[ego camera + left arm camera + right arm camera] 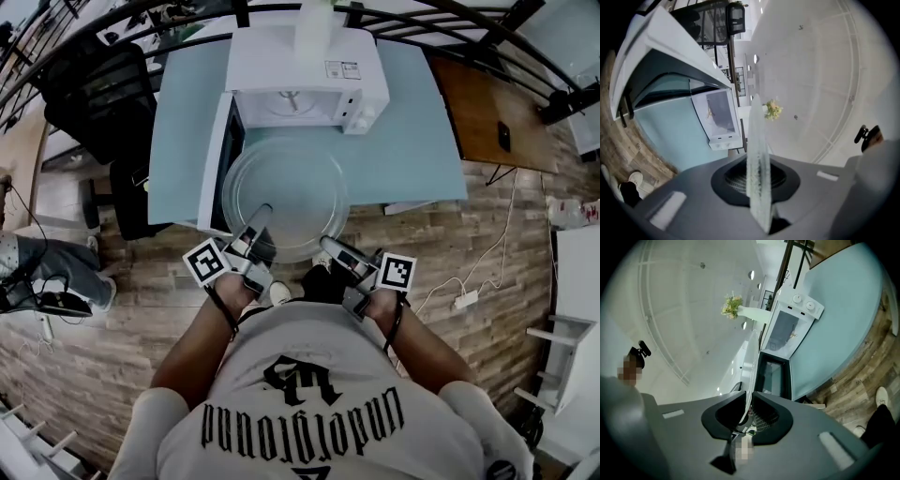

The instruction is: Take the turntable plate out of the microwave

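The clear glass turntable plate [284,192] hangs level over the near edge of the blue table [412,141], outside the white microwave [302,70]. The microwave's door [217,159] stands open to the left and its cavity shows only the roller hub. My left gripper [255,225] is shut on the plate's near left rim, my right gripper [330,246] on its near right rim. The left gripper view shows the plate [757,154] edge-on between the pads of the left gripper [758,187]. The right gripper view shows the same thin rim [750,362] inside the right gripper [746,411].
A black chair [94,89] stands left of the table and a brown desk [492,112] to its right. A power strip [464,300] with its cable lies on the wooden floor. A dark railing [450,19] curves behind the microwave.
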Demonstrator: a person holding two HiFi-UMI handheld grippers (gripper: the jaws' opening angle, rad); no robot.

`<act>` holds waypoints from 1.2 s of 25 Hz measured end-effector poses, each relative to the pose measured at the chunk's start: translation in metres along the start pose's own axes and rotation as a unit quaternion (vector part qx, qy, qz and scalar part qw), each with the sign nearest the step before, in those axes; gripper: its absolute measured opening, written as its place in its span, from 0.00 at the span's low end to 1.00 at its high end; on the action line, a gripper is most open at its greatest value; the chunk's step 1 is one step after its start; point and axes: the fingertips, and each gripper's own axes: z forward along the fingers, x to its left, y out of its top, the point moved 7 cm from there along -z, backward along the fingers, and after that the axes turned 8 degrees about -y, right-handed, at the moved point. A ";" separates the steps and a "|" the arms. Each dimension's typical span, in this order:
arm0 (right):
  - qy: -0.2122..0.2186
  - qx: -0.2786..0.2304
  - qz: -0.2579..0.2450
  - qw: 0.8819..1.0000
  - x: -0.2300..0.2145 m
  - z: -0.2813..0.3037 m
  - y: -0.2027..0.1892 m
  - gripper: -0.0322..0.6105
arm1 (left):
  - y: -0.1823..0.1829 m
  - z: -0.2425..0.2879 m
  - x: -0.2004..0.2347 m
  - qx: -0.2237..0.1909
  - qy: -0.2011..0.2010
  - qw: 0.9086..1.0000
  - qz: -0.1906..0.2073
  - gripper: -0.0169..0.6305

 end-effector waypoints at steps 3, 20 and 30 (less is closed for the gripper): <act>-0.001 -0.004 -0.003 1.000 0.008 -0.012 -0.012 0.11 | -0.010 -0.010 -0.008 0.004 -0.004 1.000 -0.003 0.14; 0.028 0.054 -0.028 0.998 0.009 -0.111 -0.008 0.11 | -0.114 -0.009 -0.046 -0.044 -0.015 0.999 0.006 0.14; 0.042 0.068 -0.028 0.996 -0.008 -0.211 -0.029 0.11 | -0.218 -0.014 -0.069 -0.059 -0.012 0.998 0.029 0.14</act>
